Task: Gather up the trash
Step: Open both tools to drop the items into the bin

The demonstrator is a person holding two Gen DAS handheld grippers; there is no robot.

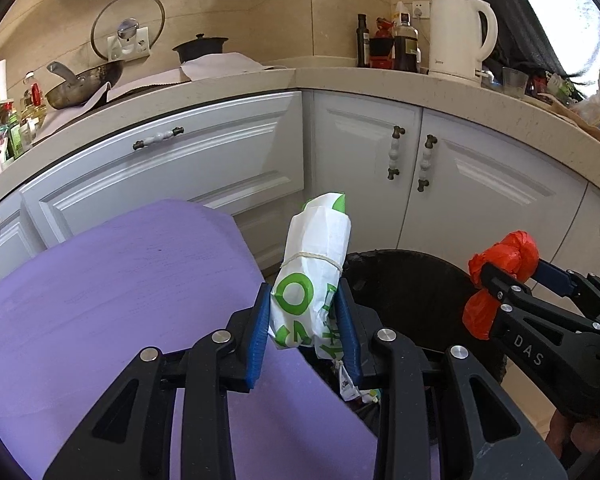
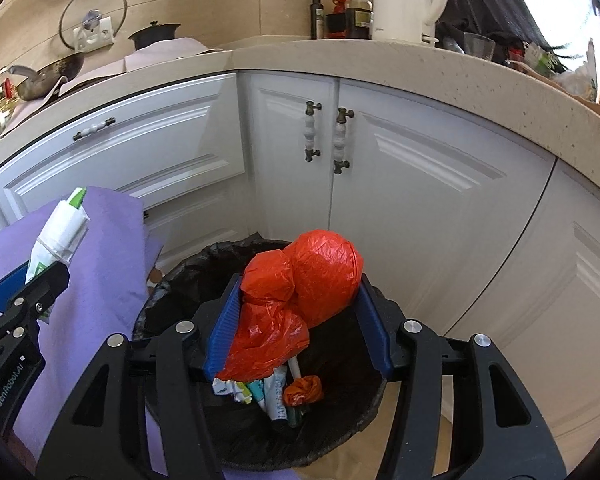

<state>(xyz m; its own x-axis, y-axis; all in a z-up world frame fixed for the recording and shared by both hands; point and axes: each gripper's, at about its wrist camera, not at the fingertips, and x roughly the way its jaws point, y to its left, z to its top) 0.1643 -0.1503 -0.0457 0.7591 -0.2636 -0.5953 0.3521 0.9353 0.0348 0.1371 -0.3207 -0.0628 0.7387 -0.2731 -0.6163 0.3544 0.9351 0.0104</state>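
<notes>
In our left gripper we pinch a white paper packet printed in green, rolled into a tube and bound by a thin rubber band; its ribbed blue pads press both sides. At its three o'clock in the left wrist view, our right gripper holds a crinkled orange plastic bag, knotted into lumps, between half-spread blue pads. The bag hangs over the round bin, lined with wrinkled black film, where crumpled wrappers and a small orange wad lie. A smooth purple cloth covers a surface at the bin's nine o'clock. White panelled cabinet doors curve behind.
</notes>
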